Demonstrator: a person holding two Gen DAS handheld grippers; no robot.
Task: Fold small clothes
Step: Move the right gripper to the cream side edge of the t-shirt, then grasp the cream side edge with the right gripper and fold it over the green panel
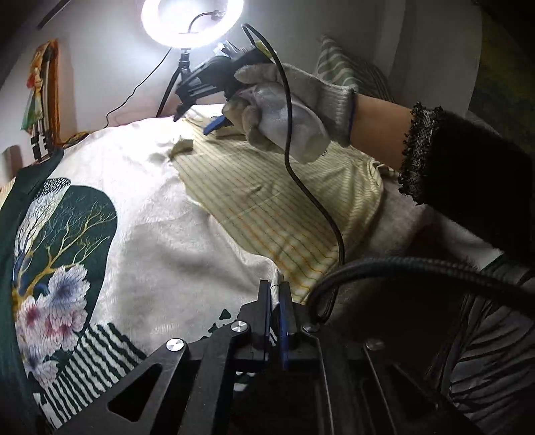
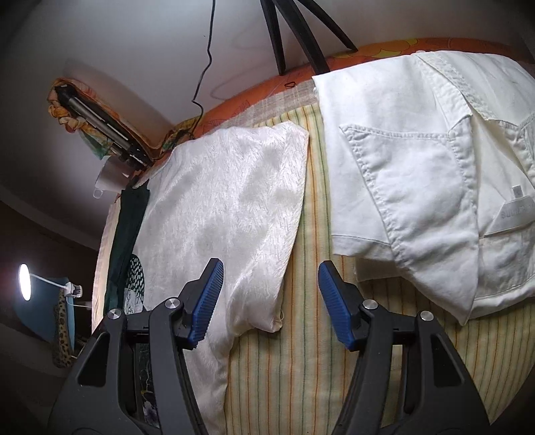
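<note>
**Left jaws shut at the cloth's near edge, right gripper open above the far corner**

The left gripper [image 1: 275, 294] has its jaws fully closed at the near edge of the cream cloth [image 1: 187, 214]; it looks to be pinching that edge, though the fabric between the pads is hard to make out. The cloth lies on the striped sheet [image 1: 267, 207], stretching away from the left gripper towards the ring light [image 1: 191, 20], so its long axis runs near to far.

The right gripper [image 2: 270, 301], held in a gloved hand [image 1: 284, 113], is partly open and holds nothing. In its own view the cloth's far corner [image 2: 276, 326] sits just below and between its fingers, nearer the left pad [image 2: 205, 301]. The white folded shorts [image 2: 418, 174] lie well to the right, apart from the cloth.

The right hand is the nearer one to that free corner, and should close on it next.
</note>
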